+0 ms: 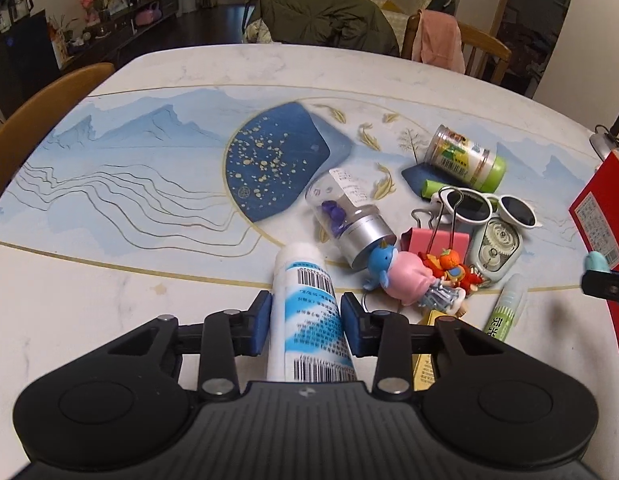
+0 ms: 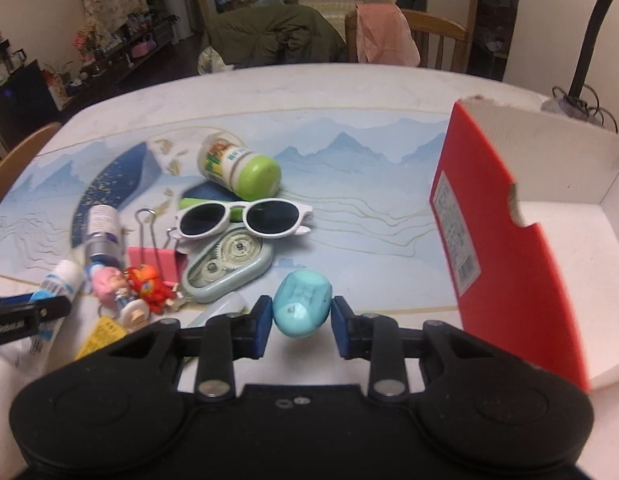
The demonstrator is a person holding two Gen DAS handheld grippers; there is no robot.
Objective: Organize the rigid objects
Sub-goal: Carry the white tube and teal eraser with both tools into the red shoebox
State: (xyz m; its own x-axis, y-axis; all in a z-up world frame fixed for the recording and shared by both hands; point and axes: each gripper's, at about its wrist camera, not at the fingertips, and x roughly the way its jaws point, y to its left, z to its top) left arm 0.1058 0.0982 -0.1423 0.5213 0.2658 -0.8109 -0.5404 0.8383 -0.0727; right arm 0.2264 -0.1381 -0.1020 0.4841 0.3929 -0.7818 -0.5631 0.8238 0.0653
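My left gripper (image 1: 306, 314) is shut on a white tube with blue print and barcodes (image 1: 299, 268), which points away from me over the near part of the table. In the right wrist view, my right gripper (image 2: 297, 322) is shut on a small teal egg-shaped case (image 2: 303, 302), held just above the tabletop. To its right stands a red cardboard box (image 2: 505, 248) with a white inside, open at the top. The left wrist view catches the right gripper's fingers (image 1: 603, 286) with the teal case (image 1: 595, 262) at the right edge, in front of the red box (image 1: 601, 216).
A pile lies between the grippers: white sunglasses (image 2: 245, 218), a green-capped jar (image 2: 241, 170), a clear jar with a silver lid (image 1: 349, 216), a pink binder clip (image 1: 437, 240), a tape dispenser (image 2: 229, 266), toy figures (image 1: 413, 276) and a glue stick (image 1: 505, 308). Chairs ring the table; a lamp base (image 2: 569, 102) stands at the back right.
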